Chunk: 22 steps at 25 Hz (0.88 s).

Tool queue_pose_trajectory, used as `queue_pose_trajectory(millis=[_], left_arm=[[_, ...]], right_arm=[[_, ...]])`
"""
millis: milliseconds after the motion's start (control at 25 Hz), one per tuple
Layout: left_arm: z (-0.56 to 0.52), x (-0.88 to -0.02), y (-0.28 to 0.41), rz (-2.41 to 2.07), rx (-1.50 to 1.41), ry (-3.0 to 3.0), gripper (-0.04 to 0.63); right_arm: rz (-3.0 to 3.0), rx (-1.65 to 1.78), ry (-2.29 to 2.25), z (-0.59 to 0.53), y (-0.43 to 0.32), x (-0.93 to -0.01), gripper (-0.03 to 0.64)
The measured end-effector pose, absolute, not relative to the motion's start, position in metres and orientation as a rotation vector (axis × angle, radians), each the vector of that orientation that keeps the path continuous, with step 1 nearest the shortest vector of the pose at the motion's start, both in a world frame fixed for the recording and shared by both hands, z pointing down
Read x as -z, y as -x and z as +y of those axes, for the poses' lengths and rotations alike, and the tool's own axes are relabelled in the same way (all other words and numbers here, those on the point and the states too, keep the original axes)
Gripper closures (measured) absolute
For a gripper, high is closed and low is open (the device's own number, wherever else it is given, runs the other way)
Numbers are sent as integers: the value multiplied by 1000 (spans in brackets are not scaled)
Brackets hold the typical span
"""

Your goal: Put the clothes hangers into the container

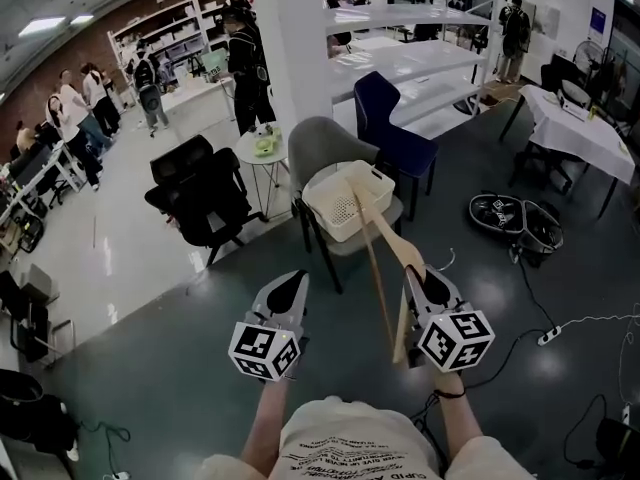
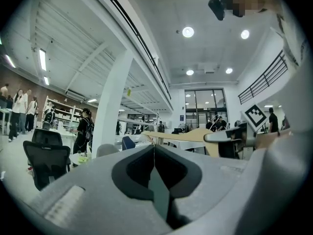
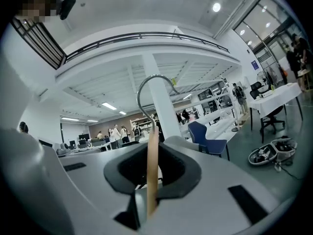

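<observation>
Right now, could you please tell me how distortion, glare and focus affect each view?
Head view: edges bend outward, lighting even, wooden hanger sharp. Left gripper view: heavy fisheye with a black rim, ceiling lights flare. Right gripper view: same fisheye, and that hanger, close to the lens, looks soft.

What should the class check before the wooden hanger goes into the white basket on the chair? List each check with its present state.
1. Right gripper has a grip on the wooden hanger: ok, jaws shut on it.
2. Left gripper is free: ok, jaws together, nothing between them.
3. Basket sits on the grey chair: ok.
4. Basket opening faces up: ok.
5. Hanger's far end is over the basket: cannot tell, they only overlap in the head view.
</observation>
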<state>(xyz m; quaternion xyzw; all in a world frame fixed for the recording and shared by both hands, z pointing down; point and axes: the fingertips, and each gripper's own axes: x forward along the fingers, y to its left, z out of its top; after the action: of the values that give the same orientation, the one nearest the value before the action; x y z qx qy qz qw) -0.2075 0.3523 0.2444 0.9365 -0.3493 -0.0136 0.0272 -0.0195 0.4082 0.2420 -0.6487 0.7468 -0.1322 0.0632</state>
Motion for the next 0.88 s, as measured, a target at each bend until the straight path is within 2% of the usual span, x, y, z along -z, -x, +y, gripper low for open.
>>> queue_pose_trajectory(millis=[480,880], left_arm=[[341,-246,193,-1113,46,-2877,572],[282,-268,171,-1090,22,-2840,572]], right_arm=[[2240,424,1887,396,-2,-244,561],[2269,462,1930,341,-20,-267,561]])
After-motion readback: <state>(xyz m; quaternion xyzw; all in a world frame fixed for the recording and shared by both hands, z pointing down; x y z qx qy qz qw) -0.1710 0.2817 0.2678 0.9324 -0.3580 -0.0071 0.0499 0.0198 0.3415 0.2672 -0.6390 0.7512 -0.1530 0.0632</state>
